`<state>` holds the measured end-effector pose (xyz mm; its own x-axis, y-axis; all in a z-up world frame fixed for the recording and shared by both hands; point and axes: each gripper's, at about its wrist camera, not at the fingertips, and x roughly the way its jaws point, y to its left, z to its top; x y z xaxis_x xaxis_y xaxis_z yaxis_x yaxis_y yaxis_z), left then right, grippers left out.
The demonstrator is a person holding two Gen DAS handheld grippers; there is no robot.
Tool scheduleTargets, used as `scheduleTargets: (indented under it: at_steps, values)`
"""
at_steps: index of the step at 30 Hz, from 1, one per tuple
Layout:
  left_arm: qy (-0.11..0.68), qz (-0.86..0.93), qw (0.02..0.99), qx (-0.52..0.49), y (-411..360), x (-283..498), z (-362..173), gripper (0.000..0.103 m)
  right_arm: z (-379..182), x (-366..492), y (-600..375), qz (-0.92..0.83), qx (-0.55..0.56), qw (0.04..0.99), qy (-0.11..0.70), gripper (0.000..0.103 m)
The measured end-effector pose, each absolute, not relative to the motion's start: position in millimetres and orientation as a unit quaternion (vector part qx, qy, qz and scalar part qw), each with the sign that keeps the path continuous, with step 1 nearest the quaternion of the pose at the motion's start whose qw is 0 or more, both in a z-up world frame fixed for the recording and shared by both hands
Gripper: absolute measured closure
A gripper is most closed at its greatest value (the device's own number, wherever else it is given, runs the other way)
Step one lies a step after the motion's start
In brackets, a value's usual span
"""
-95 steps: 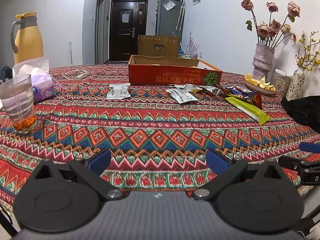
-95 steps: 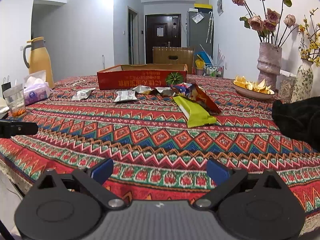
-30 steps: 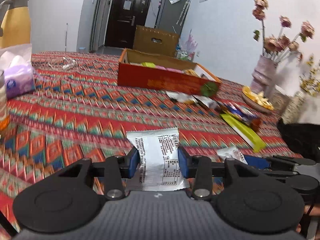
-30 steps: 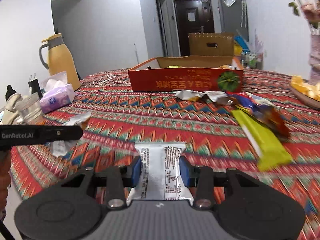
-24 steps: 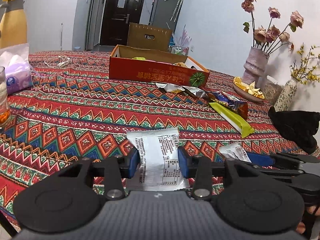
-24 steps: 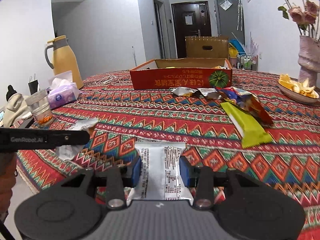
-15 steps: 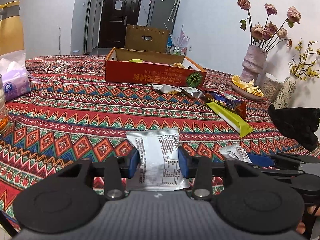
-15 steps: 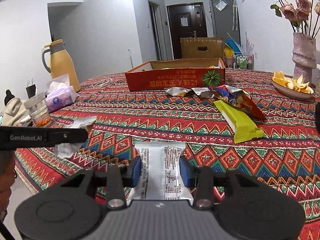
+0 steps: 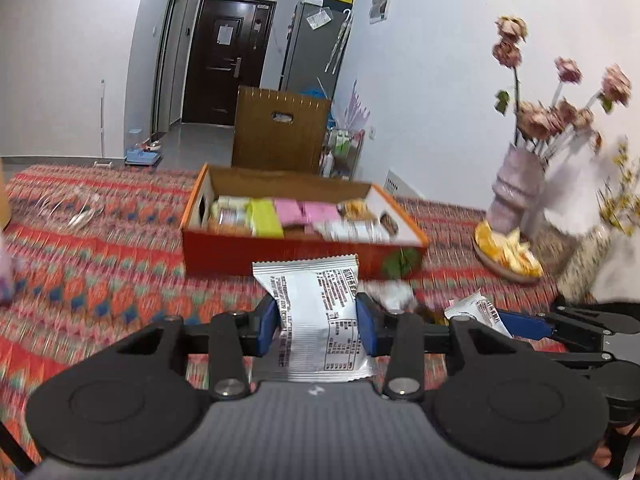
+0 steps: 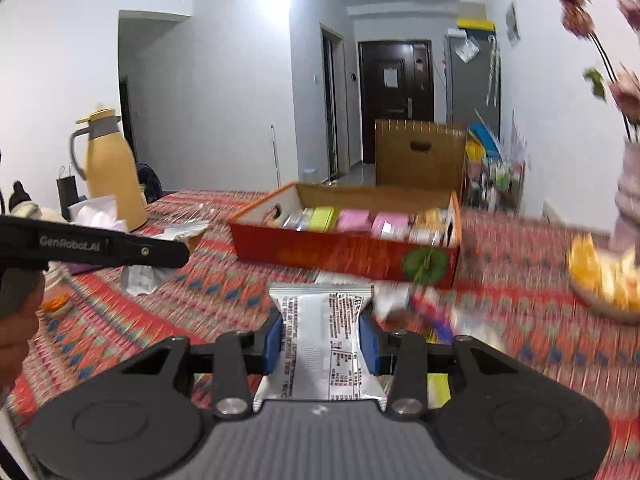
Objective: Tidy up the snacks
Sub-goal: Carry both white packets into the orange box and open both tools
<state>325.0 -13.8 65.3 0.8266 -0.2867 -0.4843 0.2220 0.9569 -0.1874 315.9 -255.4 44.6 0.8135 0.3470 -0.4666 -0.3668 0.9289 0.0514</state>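
- Since one second ago, when we saw only the red front wall of the box (image 9: pixel 304 254), both cameras have come up and closer, and now we look down into it: yellow, pink and white packets lie inside in a row.
- Our left gripper (image 9: pixel 317 322) is closed on a silver packet (image 9: pixel 316 312), the blue pads pressing its two sides, exactly as before; the grip has not changed.
- Our right gripper (image 10: pixel 320 340) is closed in the same way on a second packet (image 10: pixel 324 340).
- Both packets are in the air above the cloth (image 9: pixel 100 280), with the box at 12 o'clock just beyond them. We judge that the carrying is nearly done and the next step is to drop them into the box.
- Loose snacks lie on the cloth before the box, blurred, so more trips remain.
- Only the left view shows the right gripper from its side, at 3 o'clock, with its packet sticking out, and also the whole vase (image 9: pixel 516 196).
- Only the right view shows the yellow jug (image 10: pixel 112 172) at 9 o'clock and the left gripper's arm crossing there; the plate (image 10: pixel 600 304) of orange pieces is cut at 3 o'clock.
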Motion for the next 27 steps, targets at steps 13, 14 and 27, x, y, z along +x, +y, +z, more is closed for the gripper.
scheduleTargets:
  at_steps: [13, 14, 27]
  values:
    - [0.305, -0.150, 0.939, -0.059, -60.8, 561.9, 53.5, 0.062, 42.5, 565.0, -247.4, 0.200, 0.009, 0.916, 0.347, 0.063]
    - [0.310, -0.142, 0.938, -0.055, -63.6, 576.1, 47.0, 0.062, 35.0, 576.8, -244.1, 0.198, 0.009, 0.912, 0.359, 0.064]
    - [0.364, -0.141, 0.918, -0.071, -57.7, 636.4, 3.3, 0.026, -14.3, 627.8, -197.6, 0.230, 0.044, 0.866, 0.442, 0.059]
